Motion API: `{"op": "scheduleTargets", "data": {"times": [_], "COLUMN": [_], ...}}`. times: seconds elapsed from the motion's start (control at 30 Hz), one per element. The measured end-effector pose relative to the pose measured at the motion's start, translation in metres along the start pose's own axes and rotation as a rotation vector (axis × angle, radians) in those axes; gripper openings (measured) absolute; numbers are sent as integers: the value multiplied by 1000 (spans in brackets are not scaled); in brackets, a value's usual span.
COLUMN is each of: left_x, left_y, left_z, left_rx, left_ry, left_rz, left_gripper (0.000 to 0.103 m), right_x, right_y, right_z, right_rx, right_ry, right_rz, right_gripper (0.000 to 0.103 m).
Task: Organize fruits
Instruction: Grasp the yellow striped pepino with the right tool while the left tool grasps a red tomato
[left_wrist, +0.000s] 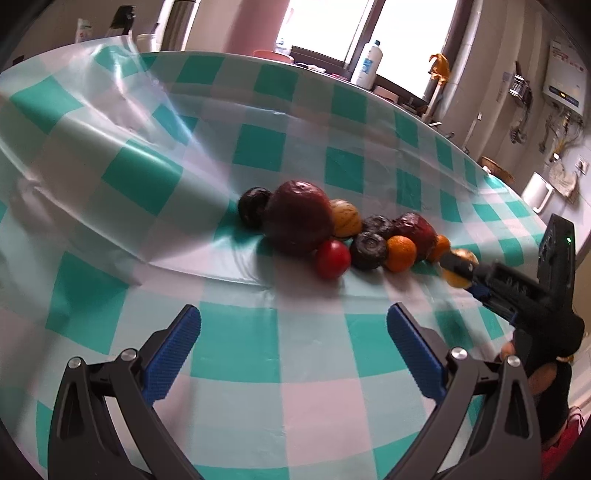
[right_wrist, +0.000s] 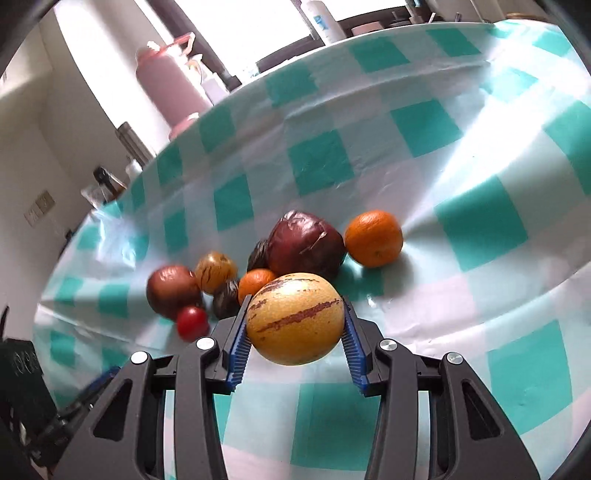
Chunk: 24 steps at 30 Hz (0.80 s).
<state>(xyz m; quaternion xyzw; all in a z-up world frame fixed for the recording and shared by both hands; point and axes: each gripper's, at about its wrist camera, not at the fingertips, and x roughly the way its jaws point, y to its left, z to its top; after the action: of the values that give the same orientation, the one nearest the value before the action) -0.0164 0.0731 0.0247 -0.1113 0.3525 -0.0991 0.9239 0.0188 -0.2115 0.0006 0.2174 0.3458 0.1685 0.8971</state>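
Observation:
My right gripper (right_wrist: 294, 330) is shut on a yellow pepino melon (right_wrist: 294, 319) with purple streaks, held just above the checked cloth; it also shows in the left wrist view (left_wrist: 458, 267). A cluster of fruits lies beyond: a large dark red fruit (left_wrist: 298, 216), a second pepino melon (left_wrist: 345, 218), a red tomato (left_wrist: 332, 258), dark wrinkled fruits (left_wrist: 368, 250), oranges (left_wrist: 400, 253) and another dark red fruit (right_wrist: 304, 243). A lone orange (right_wrist: 373, 238) sits at the cluster's right. My left gripper (left_wrist: 293, 332) is open and empty, short of the cluster.
The table carries a teal and white checked cloth (left_wrist: 240, 369) under wrinkled clear plastic. Beyond the far edge stand a pink flask (right_wrist: 166, 85), a white bottle (left_wrist: 367, 64) and kitchen clutter by the window.

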Motion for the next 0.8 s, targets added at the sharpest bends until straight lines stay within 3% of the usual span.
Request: {"op": "scheduleTargets", "data": {"times": [0.13,0.33,0.4,0.63,0.7,0.73,0.8], "left_x": [15,61,71,102,103,103,96], "left_y": [-10,-33,-43,-55,-59,-59,-53], "left_z": [4,20,29,46,42,41,38], "left_rx": [-16,-36,-31,-35,8,20,-19], "left_ry": [60,182,187,189,153,147,133], "left_rz": [-40,55,113,189,251,259,200], "left_gripper": [98,82,75,60,46,32,32], "right_x": [1,1,0,0,0,0,0], "right_y": [-2,8,8,8,8,8,8], "right_z": [3,2,2,2,1,1,1], "right_rx": [-2,2,2,-1,-1,-1,-1], "right_ry": [5,-12,-10,-2,-1,0,1], "right_rz": [8,33,34,31,31,31,31], "right_gripper": [44,45,45,45,45,45,45]}}
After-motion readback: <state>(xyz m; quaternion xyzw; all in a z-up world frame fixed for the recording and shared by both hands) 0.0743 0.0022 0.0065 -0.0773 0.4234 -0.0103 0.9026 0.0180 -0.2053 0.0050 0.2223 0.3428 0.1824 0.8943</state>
